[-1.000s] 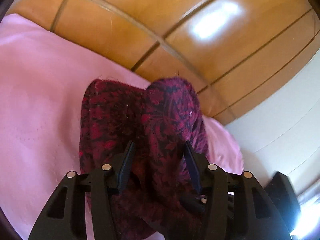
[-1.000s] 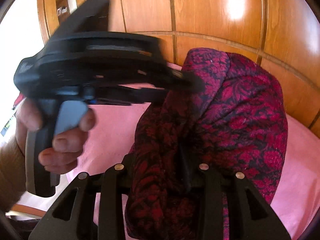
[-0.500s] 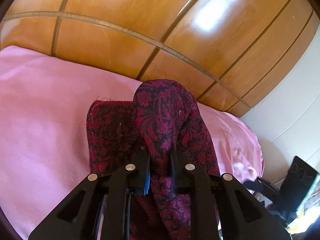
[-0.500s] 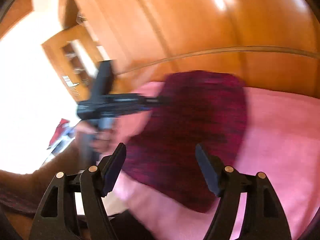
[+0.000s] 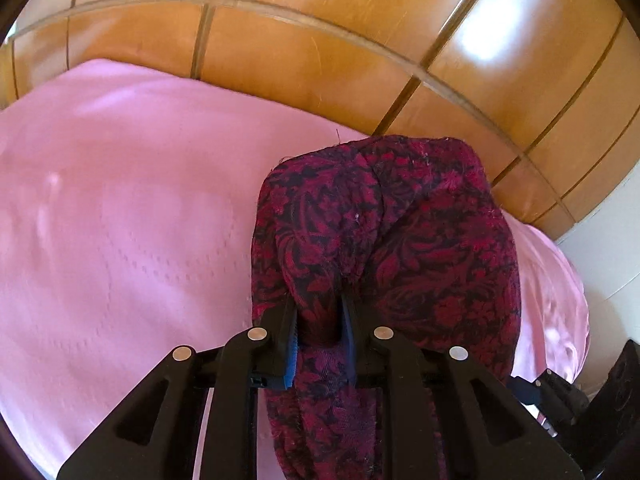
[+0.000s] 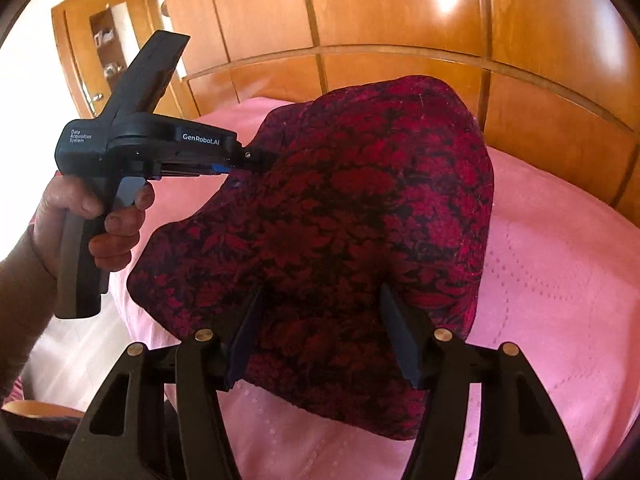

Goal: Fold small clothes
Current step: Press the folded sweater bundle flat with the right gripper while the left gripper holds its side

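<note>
A dark red and black floral cloth (image 5: 400, 248) hangs bunched over the pink bedspread (image 5: 120, 220). My left gripper (image 5: 318, 320) is shut on a fold of it and holds it raised. In the right wrist view the cloth (image 6: 360, 220) is lifted at its left side by the left gripper (image 6: 256, 158), held in a hand. My right gripper (image 6: 320, 320) is open, its fingers astride the cloth's near part without clamping it.
A wooden headboard (image 5: 320, 52) runs behind the bed. A wooden cabinet (image 6: 100, 48) stands at the far left in the right wrist view. The bedspread (image 6: 560, 280) stretches to the right. A white wall (image 5: 608, 240) is at right.
My left gripper closed on the cloth and lifted it. My right gripper let go, opened and drew back, then came close to the cloth again.
</note>
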Demonstrator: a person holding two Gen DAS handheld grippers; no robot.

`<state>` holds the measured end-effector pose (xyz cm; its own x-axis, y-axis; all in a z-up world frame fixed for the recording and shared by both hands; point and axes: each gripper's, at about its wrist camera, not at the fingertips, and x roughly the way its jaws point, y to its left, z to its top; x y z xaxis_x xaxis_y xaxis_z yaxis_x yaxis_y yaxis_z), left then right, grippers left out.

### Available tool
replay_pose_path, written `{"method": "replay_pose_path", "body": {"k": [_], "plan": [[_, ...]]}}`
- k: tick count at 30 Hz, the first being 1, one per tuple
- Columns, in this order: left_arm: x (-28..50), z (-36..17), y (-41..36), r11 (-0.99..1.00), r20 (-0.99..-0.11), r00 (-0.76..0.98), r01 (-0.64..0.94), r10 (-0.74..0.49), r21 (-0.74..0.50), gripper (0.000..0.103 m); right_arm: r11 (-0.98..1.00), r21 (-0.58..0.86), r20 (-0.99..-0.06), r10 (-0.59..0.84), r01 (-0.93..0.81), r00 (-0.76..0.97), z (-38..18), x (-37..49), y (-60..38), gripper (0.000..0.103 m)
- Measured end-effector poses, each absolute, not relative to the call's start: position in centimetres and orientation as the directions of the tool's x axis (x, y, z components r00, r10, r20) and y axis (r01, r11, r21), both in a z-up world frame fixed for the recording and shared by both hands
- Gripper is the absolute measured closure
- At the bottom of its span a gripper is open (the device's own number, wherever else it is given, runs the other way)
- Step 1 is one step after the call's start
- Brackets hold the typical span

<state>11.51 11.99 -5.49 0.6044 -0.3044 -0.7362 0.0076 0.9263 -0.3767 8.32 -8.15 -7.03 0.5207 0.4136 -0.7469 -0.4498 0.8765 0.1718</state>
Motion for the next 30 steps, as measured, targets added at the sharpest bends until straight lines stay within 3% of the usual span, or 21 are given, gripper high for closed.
{"method": "replay_pose_path", "body": {"k": [4,8,16,22,26,30], "plan": [[10.5,-4.8,11.1,0.946,-0.725,0.634,0.031,-0.269,-0.323,0.084,0.830,0.335,-0.727,0.529,-0.445,0.438,-4.8,9.9,-11.1,0.043],[10.5,-4.7,10.9,0.947,-0.717,0.647,0.026,-0.260,-0.320,0.084,0.807,0.448,-0.638,0.590,-0.384,0.495,-1.2,13.1,-13.4,0.042],[10.6,-4.9,10.6,0.959,-0.717,0.656,0.033,-0.234,-0.283,0.084,0.897,0.337,-0.748,0.440,-0.287,0.496,-1.7,22.5,-9.8,0.046],[11.2,-6.0,10.2,0.968,-0.723,0.661,0.021,-0.201,-0.250,0.084,0.944,0.229,-0.860,0.310,-0.235,0.405,-5.9,28.2,-7.5,0.045],[11.2,-6.8,10.1,0.969,-0.720,0.671,-0.004,-0.179,-0.246,0.084,0.960,0.160,-0.883,0.243,-0.229,0.402,-8.7,29.6,-6.4,0.042],[10.3,-5.8,10.1,0.969,-0.706,0.688,-0.018,-0.166,-0.246,0.084,0.956,0.167,-0.866,0.259,-0.242,0.428,-7.9,28.7,-6.6,0.042]]}}
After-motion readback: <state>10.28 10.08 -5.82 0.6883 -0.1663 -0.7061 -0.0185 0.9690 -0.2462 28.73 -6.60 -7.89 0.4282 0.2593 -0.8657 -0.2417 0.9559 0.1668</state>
